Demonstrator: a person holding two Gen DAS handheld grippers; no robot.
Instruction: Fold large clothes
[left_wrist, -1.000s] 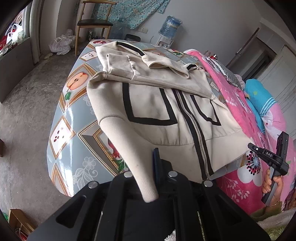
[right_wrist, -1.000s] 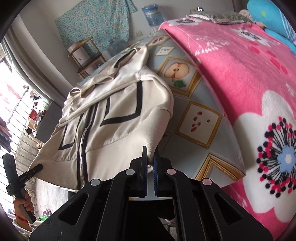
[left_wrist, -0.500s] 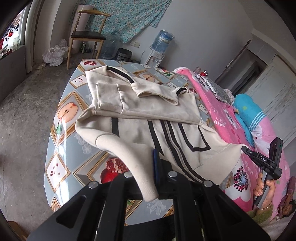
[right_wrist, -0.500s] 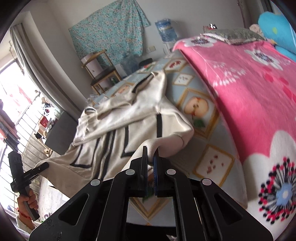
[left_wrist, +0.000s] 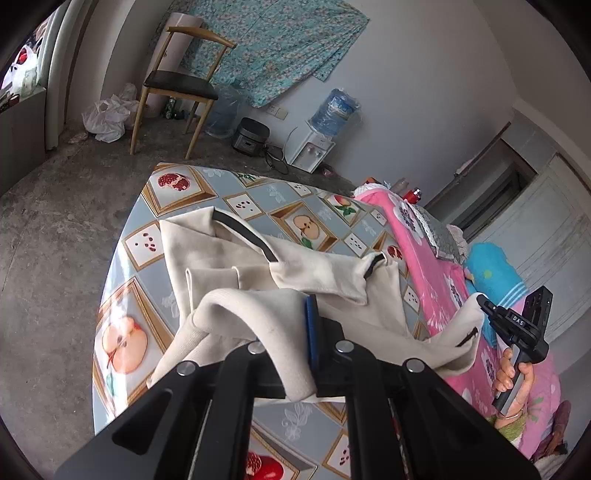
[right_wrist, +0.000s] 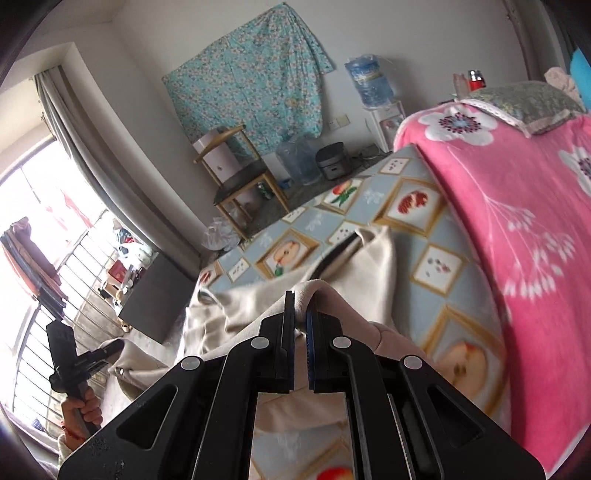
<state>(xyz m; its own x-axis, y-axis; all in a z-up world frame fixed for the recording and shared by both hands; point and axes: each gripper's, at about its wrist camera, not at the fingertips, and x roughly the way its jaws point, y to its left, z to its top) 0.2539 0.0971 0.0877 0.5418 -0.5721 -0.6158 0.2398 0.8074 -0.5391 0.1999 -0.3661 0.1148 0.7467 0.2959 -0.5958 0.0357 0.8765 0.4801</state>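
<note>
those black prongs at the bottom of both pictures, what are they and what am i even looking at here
They are hand-held grippers, one per hand, each carrying a wide-angle camera that looks along its two fingers. So one picture comes from the left gripper, the other from the right gripper; each also shows the other gripper in a hand off to the side. A cream jacket with black stripes lies on a table under a fruit-patterned cloth, beside a pink flowered blanket. Both grippers are shut on the jacket's lower edge, lifted above the rest.

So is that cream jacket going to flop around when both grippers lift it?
Probably floppy: the cream jacket droops over the left gripper and sags toward the right gripper. It looks thick, so maybe heavyish. The table looks shiny, so it may slide.
</note>
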